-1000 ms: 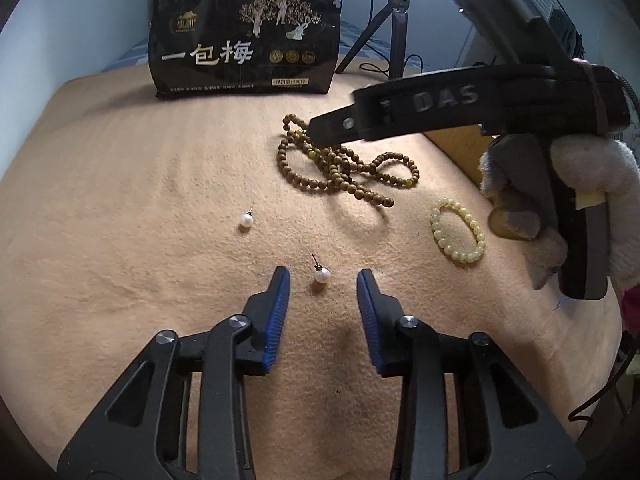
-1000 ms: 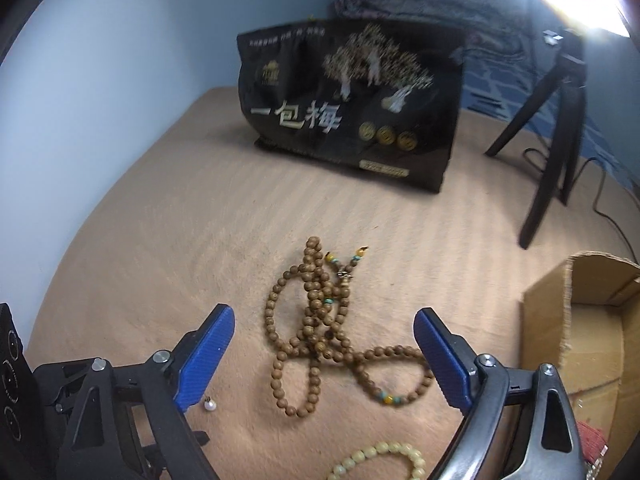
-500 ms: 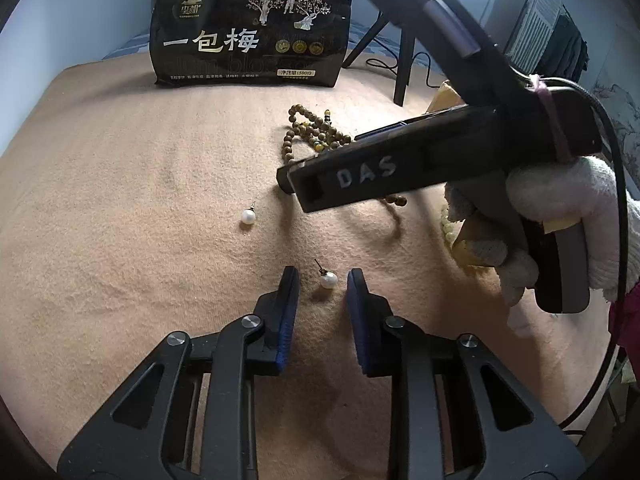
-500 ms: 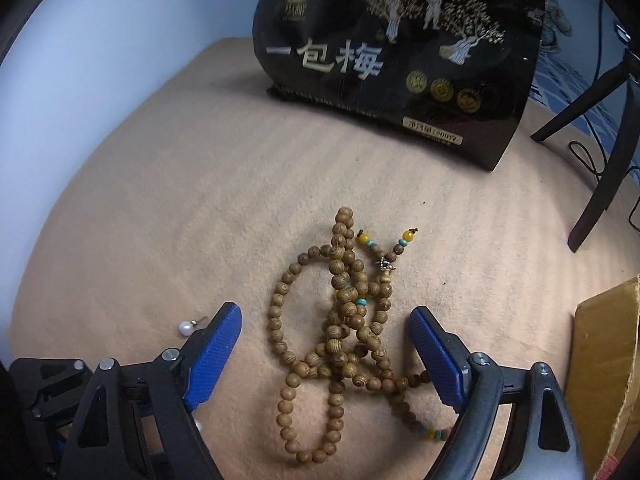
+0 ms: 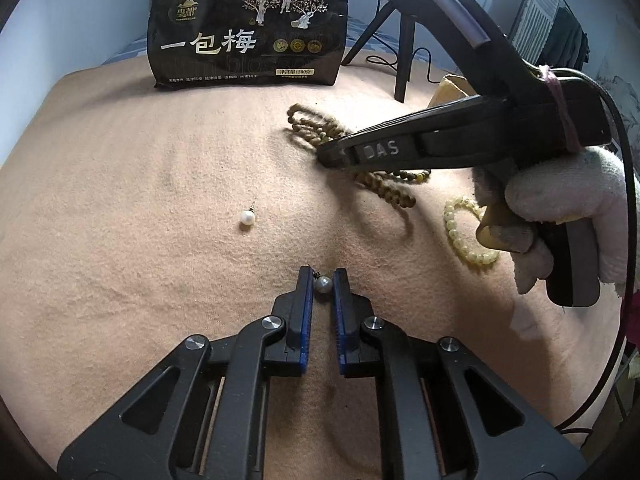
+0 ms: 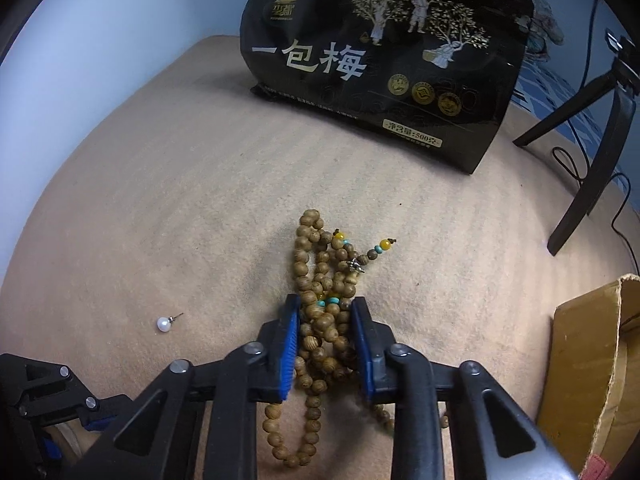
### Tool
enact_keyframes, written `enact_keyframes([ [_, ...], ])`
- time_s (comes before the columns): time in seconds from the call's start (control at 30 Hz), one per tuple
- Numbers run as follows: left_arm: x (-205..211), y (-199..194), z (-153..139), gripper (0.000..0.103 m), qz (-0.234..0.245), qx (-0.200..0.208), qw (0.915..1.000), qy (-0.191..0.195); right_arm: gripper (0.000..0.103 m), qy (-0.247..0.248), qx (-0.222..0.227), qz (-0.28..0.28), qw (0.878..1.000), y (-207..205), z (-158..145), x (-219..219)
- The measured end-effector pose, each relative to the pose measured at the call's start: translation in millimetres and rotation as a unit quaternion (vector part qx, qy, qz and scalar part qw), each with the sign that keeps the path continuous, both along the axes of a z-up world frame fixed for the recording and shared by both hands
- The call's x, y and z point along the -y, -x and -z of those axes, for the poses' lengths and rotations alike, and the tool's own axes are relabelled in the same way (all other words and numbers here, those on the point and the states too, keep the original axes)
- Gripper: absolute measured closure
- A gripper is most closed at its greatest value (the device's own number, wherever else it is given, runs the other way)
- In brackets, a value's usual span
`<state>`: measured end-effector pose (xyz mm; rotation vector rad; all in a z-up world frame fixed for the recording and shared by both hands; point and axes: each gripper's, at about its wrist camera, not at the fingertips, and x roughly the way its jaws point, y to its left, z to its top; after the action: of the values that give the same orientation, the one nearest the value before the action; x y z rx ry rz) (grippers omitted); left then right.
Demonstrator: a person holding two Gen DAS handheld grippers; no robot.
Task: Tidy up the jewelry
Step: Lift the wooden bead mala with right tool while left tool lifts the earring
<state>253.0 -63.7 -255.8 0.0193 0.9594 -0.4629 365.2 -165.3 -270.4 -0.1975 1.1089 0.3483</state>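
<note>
- Spreading under everything – a tan blanket [image 5: 132, 200], lying wrinkled around both grippers.
- Standing upright at the far edge of the blanket – a black snack bag [image 6: 384, 60] printed with white characters and gold trees.
- Showing at the right – the legs of a black tripod [image 6: 592, 128] and, nearer, the corner of a cardboard box [image 6: 592, 360].
- Reaching in from the right in the left wrist view – the right gripper [image 6: 325, 308], gripped by a white-gloved hand [image 5: 560, 216], fingers closing most of the way and squeezing the bunched strands of the wooden bead necklace [image 6: 320, 280] between the blue pads.
- Lying in a tangle on the blanket, partly trailing out below those fingers – that necklace, with yellow and turquoise accent beads at its far end.
- Pressing low against the blanket – the left gripper [image 5: 323, 276], fingers nearly together and pinching a pearl earring [image 5: 323, 285] at the tips.
- Resting partly under the gloved hand, near the necklace – a pale yellow bead bracelet [image 5: 460, 236].
- Sitting alone on the blanket, left of the necklace – a second pearl earring [image 5: 247, 218], post pointing up and away.
</note>
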Motion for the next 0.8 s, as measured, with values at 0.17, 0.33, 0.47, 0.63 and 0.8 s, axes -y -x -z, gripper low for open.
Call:
enact_keyframes([
  [0.17, -1, 5, -6, 0.095, 0.0, 0.007, 1.0, -0.002, 0.093, -0.016, 0.001, 0.011, 1.0, 1, -8, 10],
  [0.33, -4, 14, -18, 0.095, -0.002, 0.019, 0.9998, -0.001, 0.093, -0.027, 0.014, 0.019, 0.999, 16, -28, 21],
  [0.47, -6, 22, -31, 0.096, -0.005, 0.029, 0.9996, 0.002, 0.093, -0.037, 0.029, 0.023, 0.999, 29, -49, 27],
  [0.63, -6, 31, -44, 0.096, -0.005, 0.041, 0.9991, 0.002, 0.093, -0.042, 0.05, 0.022, 0.998, 48, -79, 34],
  [0.8, -4, 42, -60, 0.096, -0.004, 0.054, 0.9985, 0.003, 0.093, -0.045, 0.069, 0.02, 0.996, 68, -104, 33],
])
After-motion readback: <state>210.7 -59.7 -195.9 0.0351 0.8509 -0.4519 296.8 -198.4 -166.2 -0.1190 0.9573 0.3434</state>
